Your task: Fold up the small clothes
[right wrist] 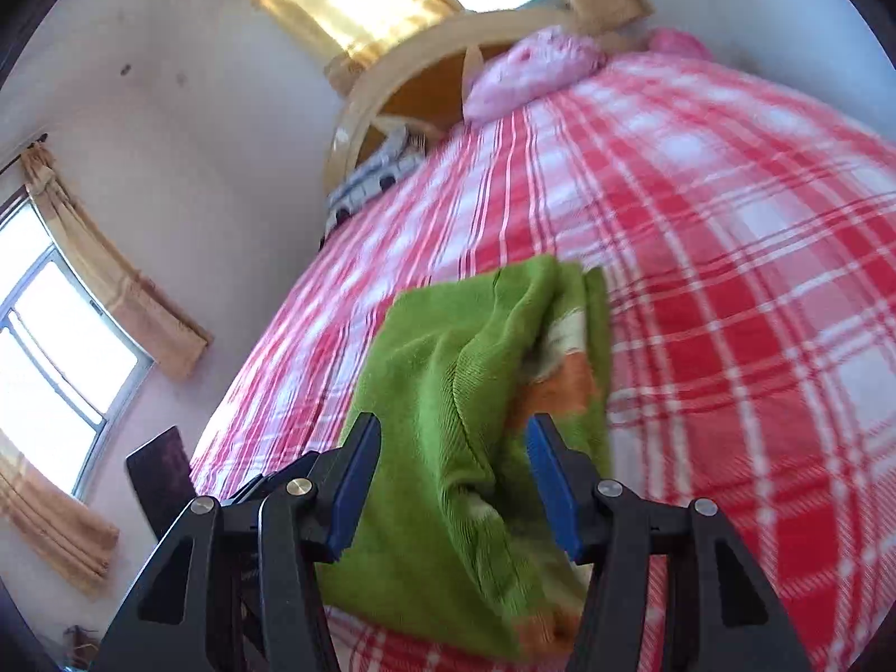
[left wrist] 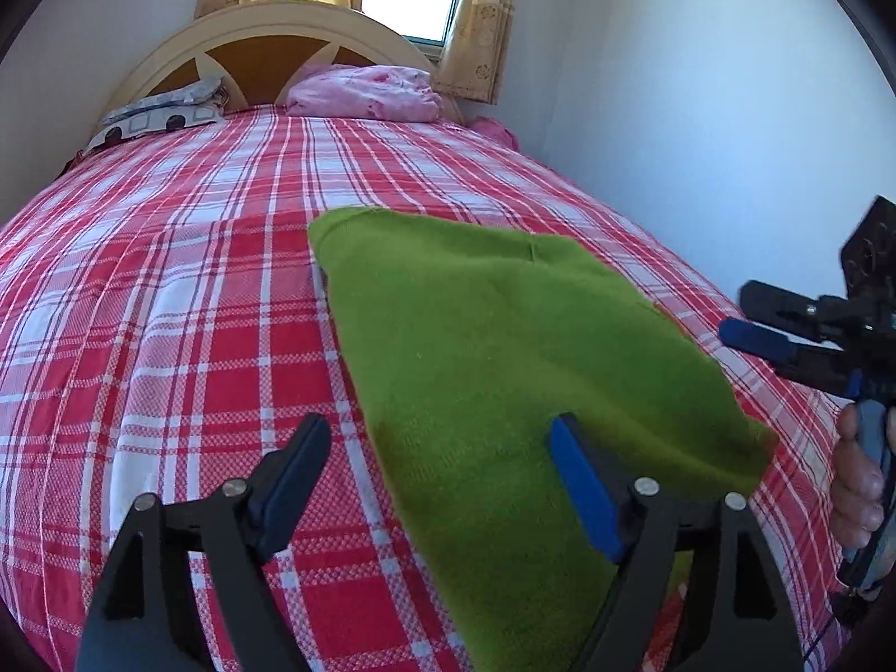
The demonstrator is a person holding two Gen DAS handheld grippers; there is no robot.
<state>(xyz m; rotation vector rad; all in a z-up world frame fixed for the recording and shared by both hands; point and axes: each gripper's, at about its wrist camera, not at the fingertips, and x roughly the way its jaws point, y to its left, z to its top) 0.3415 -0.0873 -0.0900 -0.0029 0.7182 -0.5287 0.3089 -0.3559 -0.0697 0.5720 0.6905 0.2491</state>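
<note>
A small green knit garment [left wrist: 504,358] lies folded on the red and white plaid bed [left wrist: 185,280]. In the right wrist view the garment [right wrist: 442,420] shows orange and cream stripes along its right edge. My left gripper [left wrist: 442,437] is open above the garment's near left edge, holding nothing. My right gripper [right wrist: 453,448] is open, its fingers straddling the garment's near end without gripping it. The right gripper also shows in the left wrist view [left wrist: 784,330], at the garment's right side, held by a hand.
A pink pillow [left wrist: 364,92] and a grey patterned pillow [left wrist: 162,115] lie at the headboard [left wrist: 269,28]. A white wall [left wrist: 700,112] runs along the bed's right side. Windows with yellow curtains [right wrist: 112,274] are behind and to the left.
</note>
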